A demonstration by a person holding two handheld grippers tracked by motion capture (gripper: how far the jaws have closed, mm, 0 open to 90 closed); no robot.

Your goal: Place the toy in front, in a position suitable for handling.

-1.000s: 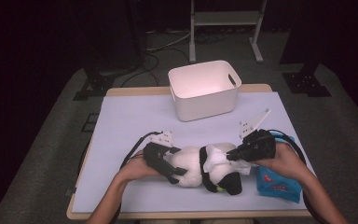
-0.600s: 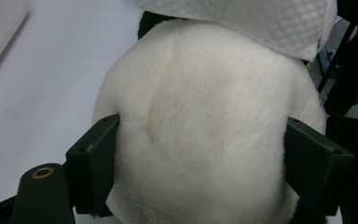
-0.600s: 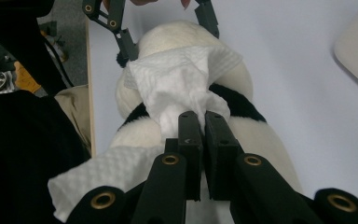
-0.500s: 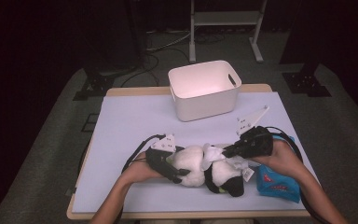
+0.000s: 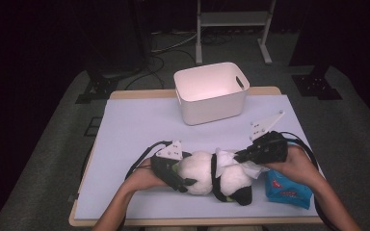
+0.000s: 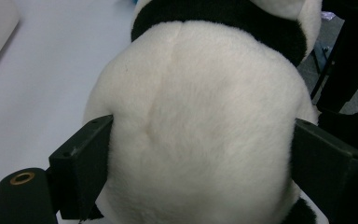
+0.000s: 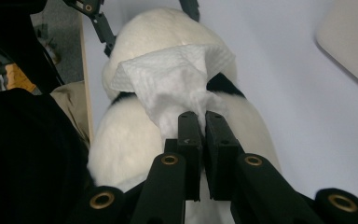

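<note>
two grippers work on a plush panda lying on its side near the front edge of the table. the left gripper has its jaws set wide around the panda's white rump, one jaw on each flank, pads against the fur; the jaws have just been opening a little further, with the toy between them. in the left gripper view the white body bulges between both black jaws, and the black band of fur sits above it. the right gripper comes in from the other side, jaws pinched together on a white tissue. in the right gripper view the tissue fans out from the closed tips and drapes over the panda's back, touching the fur. a blue tissue pack lies just beside the panda's head, under the right hand. a white bin stands at the far side of the table, well apart from the toy. the left hand rests low on the table behind its gripper.
</note>
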